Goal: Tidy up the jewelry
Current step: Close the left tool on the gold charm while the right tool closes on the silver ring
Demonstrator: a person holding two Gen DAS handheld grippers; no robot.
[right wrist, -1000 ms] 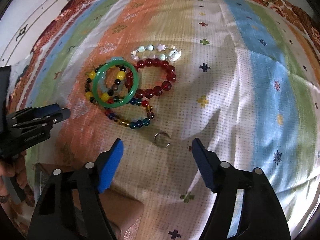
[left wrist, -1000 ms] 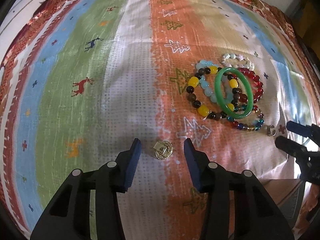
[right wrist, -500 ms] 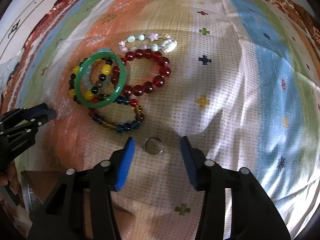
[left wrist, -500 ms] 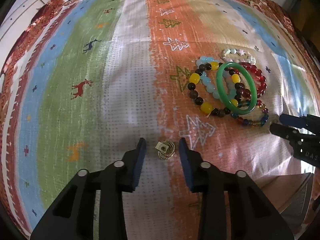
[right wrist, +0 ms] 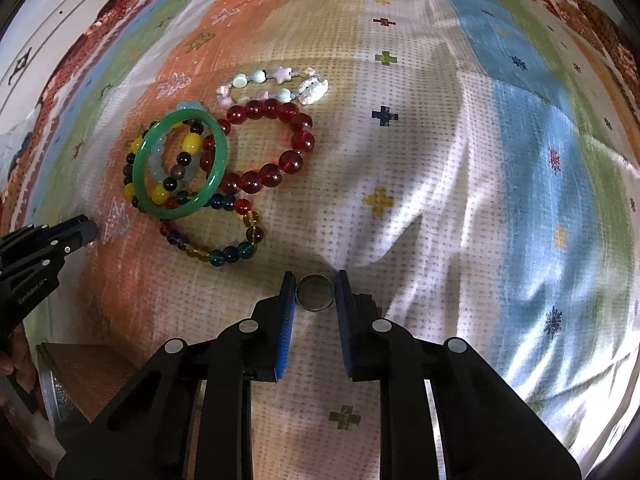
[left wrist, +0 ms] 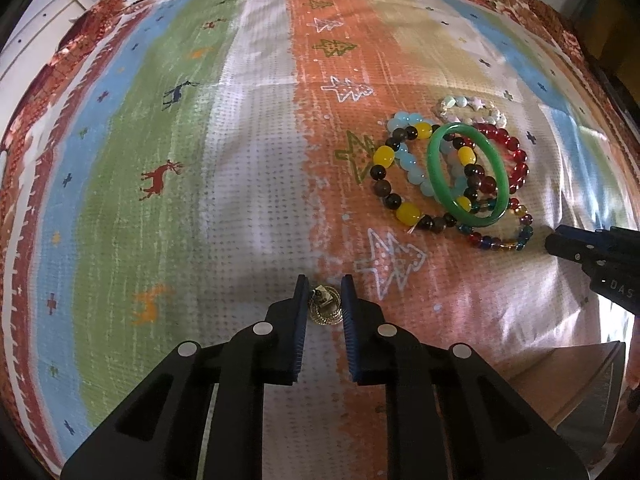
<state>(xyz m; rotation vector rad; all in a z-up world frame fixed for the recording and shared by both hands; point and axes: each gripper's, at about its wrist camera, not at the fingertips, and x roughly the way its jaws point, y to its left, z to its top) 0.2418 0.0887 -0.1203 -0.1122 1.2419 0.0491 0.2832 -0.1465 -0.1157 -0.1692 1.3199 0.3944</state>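
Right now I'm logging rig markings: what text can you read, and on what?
"DAS": white letters on the right gripper's body, cut off at the picture's edge.
"GenRobot.AI": small white print on the left gripper's body, fairly blurred.
Cloth and beads: no text.

Left view: right gripper [left wrist: 560,242] cut off at the frame's right edge, fingertips alone showed. Gold ring [left wrist: 326,309] partly hidden between pads, its top detail too small to read. Brown box [left wrist: 568,380] cropped at the lower right. Right view: left gripper [right wrist: 86,232] cropped at the left edge; light blue bracelet [right wrist: 191,105] mostly hidden under green bangle [right wrist: 180,168].
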